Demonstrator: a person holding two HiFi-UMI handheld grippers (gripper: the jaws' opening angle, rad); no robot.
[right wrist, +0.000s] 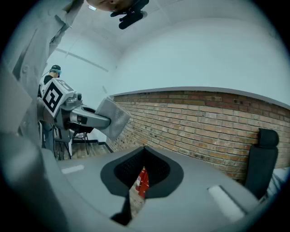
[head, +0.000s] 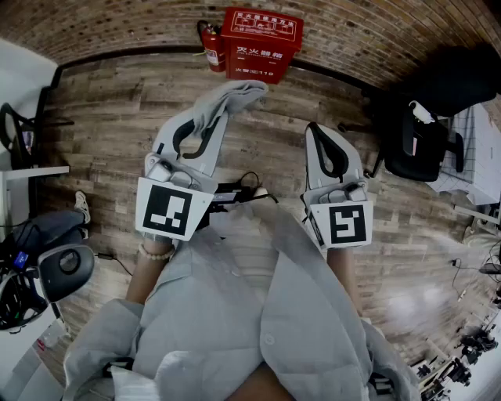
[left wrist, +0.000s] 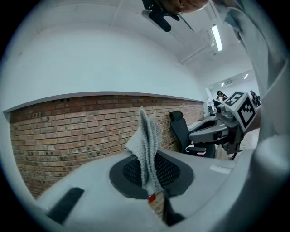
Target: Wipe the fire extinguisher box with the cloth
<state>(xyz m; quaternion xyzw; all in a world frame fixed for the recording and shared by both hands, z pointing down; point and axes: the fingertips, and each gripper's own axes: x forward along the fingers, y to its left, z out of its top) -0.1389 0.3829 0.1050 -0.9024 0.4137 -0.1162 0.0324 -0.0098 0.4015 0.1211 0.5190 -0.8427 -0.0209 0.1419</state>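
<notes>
- While you hold both grippers out in front of you, side by side, your left gripper has its jaws clamped on the soft, ribbed grey cloth.
- Your right gripper has its jaws together, with nothing between them.
- Beyond both, the boxy red fire extinguisher box stands on the plank floor against the brick wall.

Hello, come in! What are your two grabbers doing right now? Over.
Left gripper shut on the cloth, held up. Right gripper shut, empty. Fire extinguisher box ahead by the brick wall, cloth not touching it. Nothing seen in the way.
</notes>
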